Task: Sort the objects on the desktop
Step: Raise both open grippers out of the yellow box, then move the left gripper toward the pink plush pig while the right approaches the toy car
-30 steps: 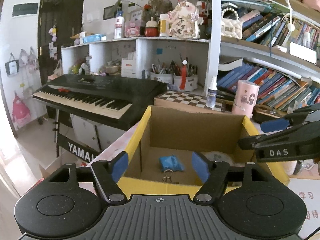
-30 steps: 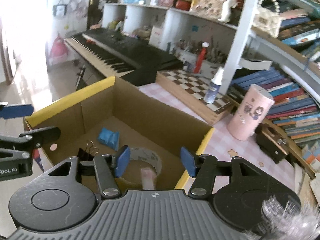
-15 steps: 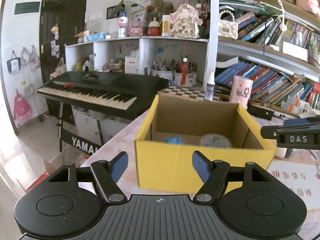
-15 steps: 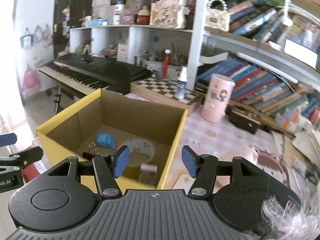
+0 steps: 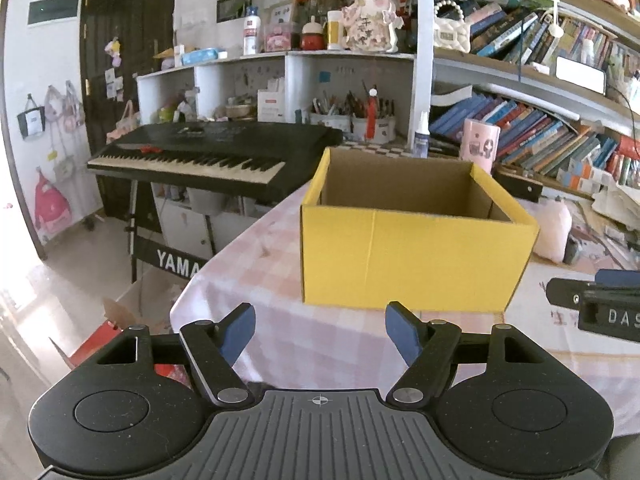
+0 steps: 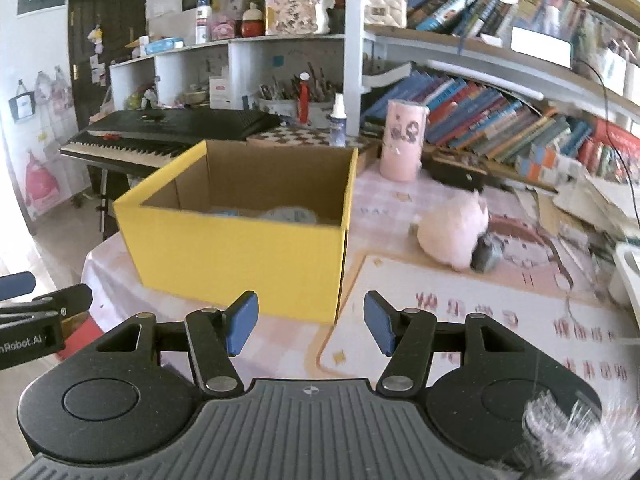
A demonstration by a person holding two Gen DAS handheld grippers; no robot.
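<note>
A yellow cardboard box (image 5: 412, 256) (image 6: 240, 256) stands open-topped on the pink checked tablecloth. Over its rim the right wrist view shows a tape roll (image 6: 288, 214) and a blue item (image 6: 224, 212) lying inside. My left gripper (image 5: 320, 320) is back from the box's front wall, its jaws opening with nothing between them. My right gripper (image 6: 310, 308) hangs near the box's front right corner, jaws also opening and empty. A pink plush toy (image 6: 456, 232) lies right of the box beside a small grey object (image 6: 486, 254).
Behind the box stand a pink cylinder (image 6: 402, 140), a spray bottle (image 6: 338, 122) and a chessboard (image 6: 304, 134). A black keyboard (image 5: 208, 152) sits off the table's left edge. Bookshelves fill the back right. A printed mat (image 6: 480, 320) covers the table on the right.
Both grippers have drawn back from above the box, so its yellow front wall now faces them and its inside is mostly hidden. The right view has rolled level.
</note>
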